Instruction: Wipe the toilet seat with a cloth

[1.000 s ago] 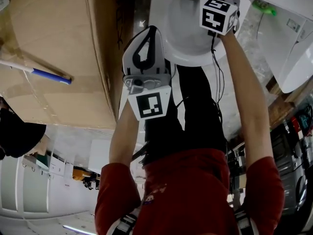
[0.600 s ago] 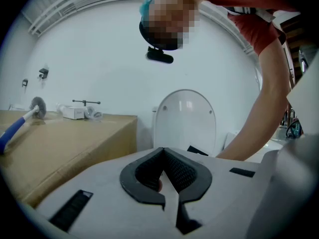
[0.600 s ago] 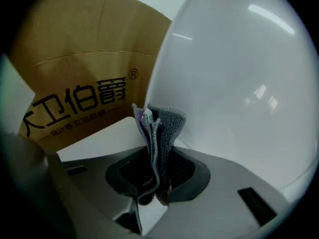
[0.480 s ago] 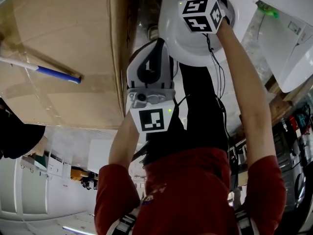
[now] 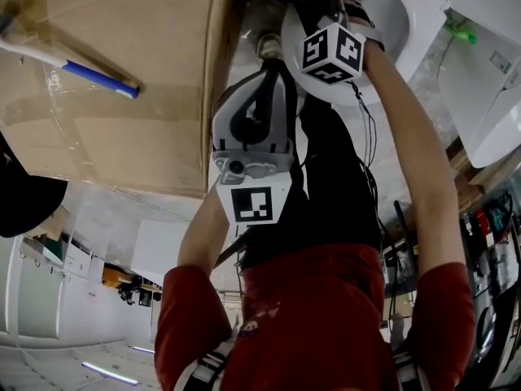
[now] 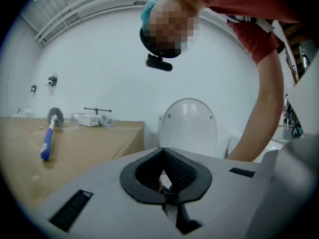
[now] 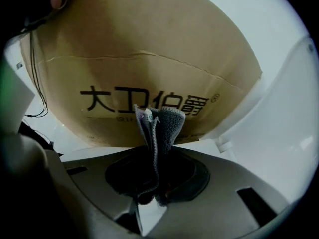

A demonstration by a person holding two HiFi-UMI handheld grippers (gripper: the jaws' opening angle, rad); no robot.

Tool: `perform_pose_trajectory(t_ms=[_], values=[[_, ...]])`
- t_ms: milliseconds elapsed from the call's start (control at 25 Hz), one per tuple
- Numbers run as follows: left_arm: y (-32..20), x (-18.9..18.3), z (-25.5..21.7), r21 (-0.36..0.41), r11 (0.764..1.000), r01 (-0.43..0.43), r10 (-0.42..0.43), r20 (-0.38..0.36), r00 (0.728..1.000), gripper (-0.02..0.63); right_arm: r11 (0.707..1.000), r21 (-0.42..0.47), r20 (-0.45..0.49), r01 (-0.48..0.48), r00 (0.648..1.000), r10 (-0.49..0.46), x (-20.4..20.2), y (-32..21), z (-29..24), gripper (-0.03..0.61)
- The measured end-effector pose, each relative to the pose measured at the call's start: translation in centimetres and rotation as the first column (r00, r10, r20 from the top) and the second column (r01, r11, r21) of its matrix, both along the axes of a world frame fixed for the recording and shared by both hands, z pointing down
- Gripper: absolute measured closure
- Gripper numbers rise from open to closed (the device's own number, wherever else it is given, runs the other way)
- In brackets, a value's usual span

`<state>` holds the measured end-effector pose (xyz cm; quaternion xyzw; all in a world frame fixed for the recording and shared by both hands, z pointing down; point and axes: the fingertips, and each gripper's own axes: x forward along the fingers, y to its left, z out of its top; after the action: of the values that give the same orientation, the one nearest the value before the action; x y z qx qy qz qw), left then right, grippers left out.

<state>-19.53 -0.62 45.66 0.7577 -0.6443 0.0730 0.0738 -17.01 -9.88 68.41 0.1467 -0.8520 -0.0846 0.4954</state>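
The white toilet seat (image 5: 404,24) lies at the top of the head view. My right gripper, seen by its marker cube (image 5: 332,53), reaches over the seat's left rim, with its jaws hidden behind the cube. In the right gripper view that gripper (image 7: 152,185) is shut on a folded grey cloth (image 7: 159,126), which stands up between the jaws, with white toilet plastic (image 7: 279,128) to the right. My left gripper (image 5: 264,80) hangs in mid-air beside the box, short of the toilet. Its jaws (image 6: 166,183) are shut with nothing in them, pointing toward the raised toilet lid (image 6: 188,126).
A large cardboard box (image 5: 106,112) stands close at the toilet's left, and its printed side (image 7: 149,59) fills the right gripper view. A blue-handled toilet brush (image 5: 98,78) lies on the box top. The person's right forearm (image 6: 264,108) crosses the left gripper view.
The right gripper with the cloth has moved leftward across the toilet, from the bowl's right side to its left rim near the box. The left gripper has stayed shut and has barely shifted.
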Motion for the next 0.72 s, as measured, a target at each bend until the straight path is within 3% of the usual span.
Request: perform_pose_trajectory(t_ms=[440, 720], values=[[5.7, 0.6, -0.3, 0.003, 0.987, 0.160, -0.160, 0.045, 0.986, 0.600, 0.965, -0.065, 0.026, 0.253, 0.967, -0.252, 1.6, 12.6, 0.4, 0.502], [9.0, 2.6, -0.6, 0.015, 0.977, 0.213, -0.214, 0.055, 0.975, 0.600, 0.939, -0.087, 0.008, 0.334, 0.942, -0.335, 4.8, 19.3, 0.7, 0.502]])
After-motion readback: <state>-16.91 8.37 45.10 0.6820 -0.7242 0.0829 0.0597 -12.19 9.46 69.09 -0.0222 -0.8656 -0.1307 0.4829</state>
